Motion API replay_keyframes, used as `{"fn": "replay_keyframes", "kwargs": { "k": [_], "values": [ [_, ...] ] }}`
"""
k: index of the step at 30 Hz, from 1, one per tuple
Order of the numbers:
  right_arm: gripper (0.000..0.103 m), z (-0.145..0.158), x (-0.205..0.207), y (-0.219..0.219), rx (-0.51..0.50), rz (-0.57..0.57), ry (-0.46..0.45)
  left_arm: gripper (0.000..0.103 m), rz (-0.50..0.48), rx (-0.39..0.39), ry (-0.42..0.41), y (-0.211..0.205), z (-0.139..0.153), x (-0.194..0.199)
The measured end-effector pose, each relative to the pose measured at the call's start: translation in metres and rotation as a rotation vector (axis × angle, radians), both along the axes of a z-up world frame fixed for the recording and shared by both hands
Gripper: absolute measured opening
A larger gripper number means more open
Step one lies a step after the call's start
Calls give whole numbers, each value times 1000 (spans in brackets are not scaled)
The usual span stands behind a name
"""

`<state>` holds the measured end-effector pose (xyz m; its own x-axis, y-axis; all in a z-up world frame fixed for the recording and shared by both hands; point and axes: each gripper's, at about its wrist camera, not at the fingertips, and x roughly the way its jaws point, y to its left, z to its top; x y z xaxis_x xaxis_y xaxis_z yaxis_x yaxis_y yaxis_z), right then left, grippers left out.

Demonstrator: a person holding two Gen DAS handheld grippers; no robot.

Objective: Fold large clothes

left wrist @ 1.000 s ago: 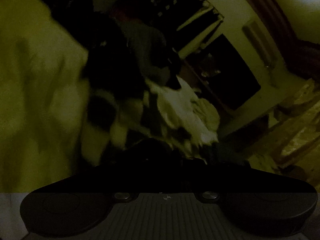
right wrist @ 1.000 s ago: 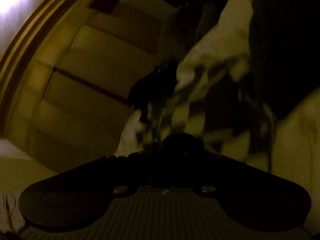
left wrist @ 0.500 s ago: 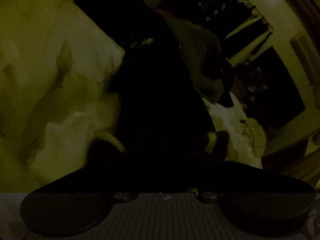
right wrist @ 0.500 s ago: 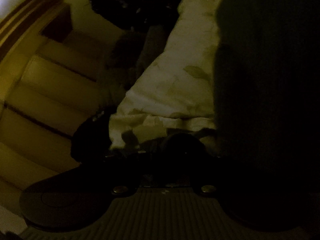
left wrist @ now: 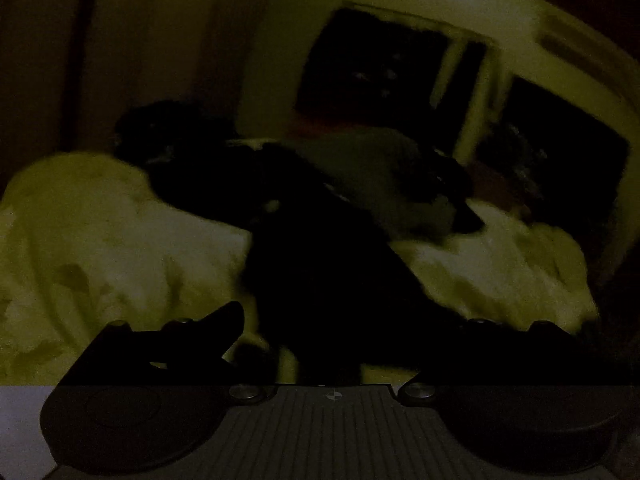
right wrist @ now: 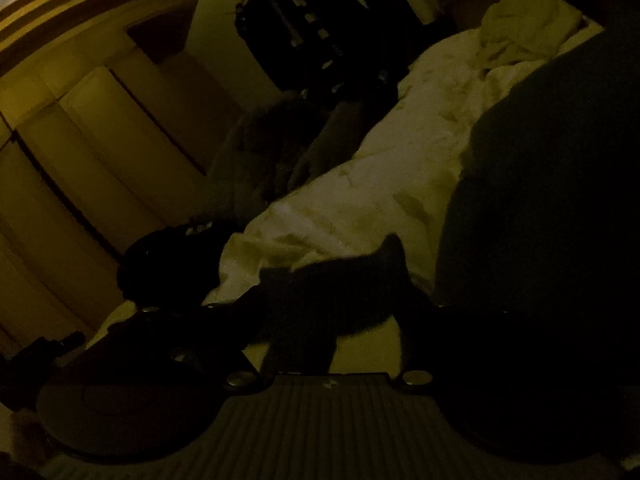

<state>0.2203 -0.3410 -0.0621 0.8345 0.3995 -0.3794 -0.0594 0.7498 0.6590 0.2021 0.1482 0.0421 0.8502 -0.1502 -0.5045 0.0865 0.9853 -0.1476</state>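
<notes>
Now only the right view catches pale wardrobe doors (right wrist: 92, 128); dark garment (left wrist: 320, 280) sprawls across the cream floral bedspread (left wrist: 100, 248), left gripper (left wrist: 344, 320) spread wide, right gripper (right wrist: 340, 308) opening, pinching nothing

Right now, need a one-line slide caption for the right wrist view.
Right tool opening over a pale bedsheet, dark garment spread alongside in a dim room.

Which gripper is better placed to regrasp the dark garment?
Left, probably. The left gripper has open jaws with the dark garment lying straight ahead between them. The right gripper, jaws opening, faces mostly pale bedding; the garment sits to its side.
</notes>
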Motion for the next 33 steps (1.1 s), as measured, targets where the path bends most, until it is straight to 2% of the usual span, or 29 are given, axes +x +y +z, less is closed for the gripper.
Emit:
{"fn": "replay_keyframes", "kwargs": {
  "k": [3,5,7,9,12,14,21,24,27,29,31,33],
  "values": [
    [75,3,-18,9,-47,34,-1,103,-106,44,42,-26,-15,-22],
    [70,7,-35,20,-105,67,-14,103,-144,88,55,-42,-32,-35],
    [70,11,-52,34,-164,117,-34,103,-145,156,89,-56,-56,-39],
    [70,9,-64,50,-228,187,-35,103,-134,187,153,-62,-80,-38],
    [74,-14,-67,70,-334,224,44,103,-106,187,117,-63,-104,-41],
    [75,-30,-69,74,-359,223,36,103,-105,208,107,-64,-107,-42],
    [78,-26,-72,57,-253,181,29,103,-75,228,148,-67,-90,-49],
    [78,-18,-79,42,-188,125,28,103,-66,252,108,-77,-76,-70],
    [78,-12,-85,16,-94,42,51,103,-131,314,27,-97,-62,-91],
    [77,-17,-87,-4,19,9,81,103,-186,358,-3,-115,-58,-101],
    [72,-28,-87,-20,132,2,119,103,-237,371,-12,-131,-57,-107],
    [67,-37,-85,-28,204,2,147,103,-275,373,-5,-147,-61,-108]
  ]
}}
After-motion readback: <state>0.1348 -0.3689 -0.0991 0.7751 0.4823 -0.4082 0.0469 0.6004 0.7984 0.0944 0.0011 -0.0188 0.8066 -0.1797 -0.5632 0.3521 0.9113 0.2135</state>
